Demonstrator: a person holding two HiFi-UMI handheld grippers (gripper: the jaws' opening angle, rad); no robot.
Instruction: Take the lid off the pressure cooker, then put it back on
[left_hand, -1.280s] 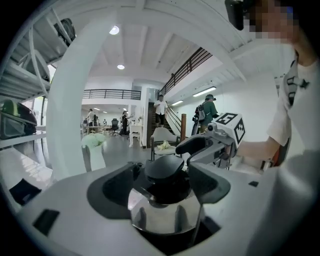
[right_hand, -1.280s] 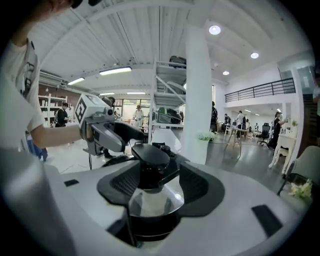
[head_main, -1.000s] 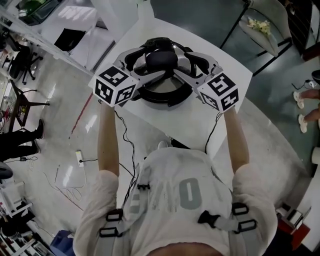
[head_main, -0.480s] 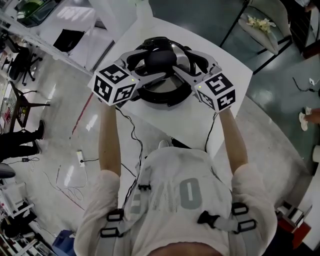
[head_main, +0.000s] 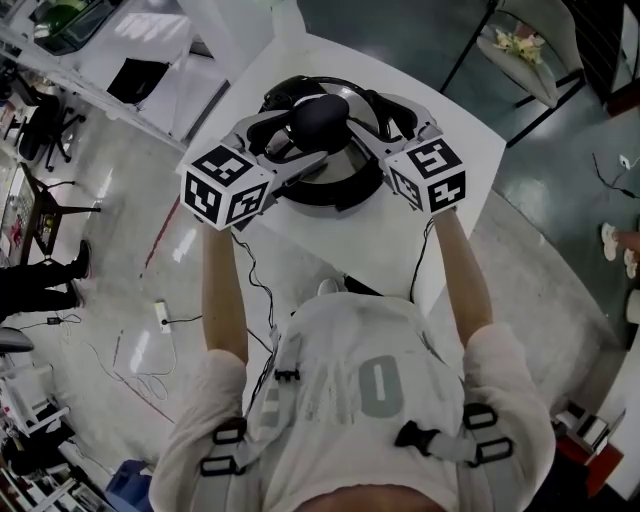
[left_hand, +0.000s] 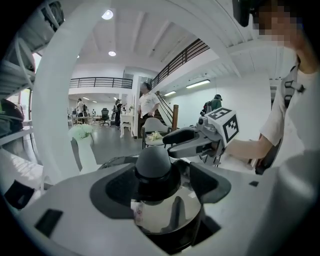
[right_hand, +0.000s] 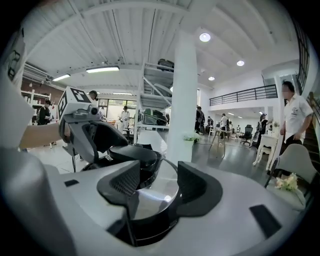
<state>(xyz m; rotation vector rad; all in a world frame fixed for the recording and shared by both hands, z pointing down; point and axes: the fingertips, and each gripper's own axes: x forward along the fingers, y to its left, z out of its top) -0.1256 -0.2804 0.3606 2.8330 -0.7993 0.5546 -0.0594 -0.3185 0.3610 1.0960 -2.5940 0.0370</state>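
we see the pressure cooker (head_main: 330, 197) standing on the white table (head_main: 400, 240), toward its far side, with the steel lid (left_hand: 162, 215) resting on top of it. whether the lid is locked down we cannot tell. the black knob (head_main: 318, 117) rises from the middle of the lid.

the left gripper (left_hand: 161, 177) comes in from the left and has one jaw on either side of the knob. its jaws have just been closing a little, yet they stand wide apart. in the left gripper view we make out a slim gap between the knob and the right-hand pad, so we read the knob as framed, not squeezed.

the right gripper (right_hand: 157, 182) comes in from the other side and faces the left one across the lid. its jaws stand apart too. between its pads only the shiny curve of the lid shows, lower down, and the knob lies beyond its left jaw. nothing is pinched there.

both grippers tilt slightly downward. the person's bare forearms (head_main: 222, 290) reach out over the near edge of the table. a chair (head_main: 525, 60) stands off to the right beyond the table.
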